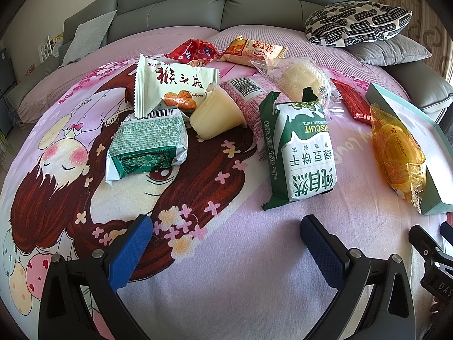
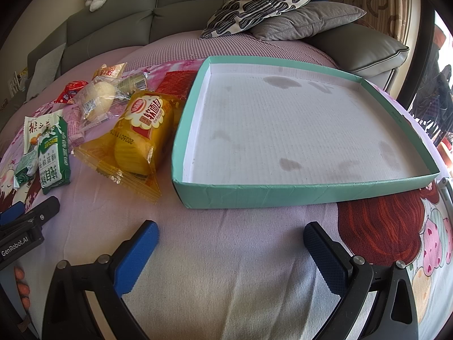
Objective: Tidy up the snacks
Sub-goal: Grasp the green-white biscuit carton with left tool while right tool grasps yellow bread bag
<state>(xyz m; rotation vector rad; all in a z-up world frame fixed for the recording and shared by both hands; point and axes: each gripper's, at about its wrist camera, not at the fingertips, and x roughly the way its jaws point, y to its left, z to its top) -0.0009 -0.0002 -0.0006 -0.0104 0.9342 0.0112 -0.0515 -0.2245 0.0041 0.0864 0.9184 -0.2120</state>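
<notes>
Several snack packs lie on a pink cartoon blanket. In the left wrist view I see a green-and-white biscuit bag, a green foil pack, a white pack with red writing, a pale jelly cup and a yellow bread bag. My left gripper hovers open just short of them, holding nothing. In the right wrist view a shallow teal box with a bare white floor sits ahead. The yellow bread bag leans at its left wall. My right gripper is open and holds nothing.
A grey sofa back and patterned and grey cushions border the far side. A red flat packet and a clear-wrapped bun lie behind the bread bag. The left gripper's body shows at the right view's left edge.
</notes>
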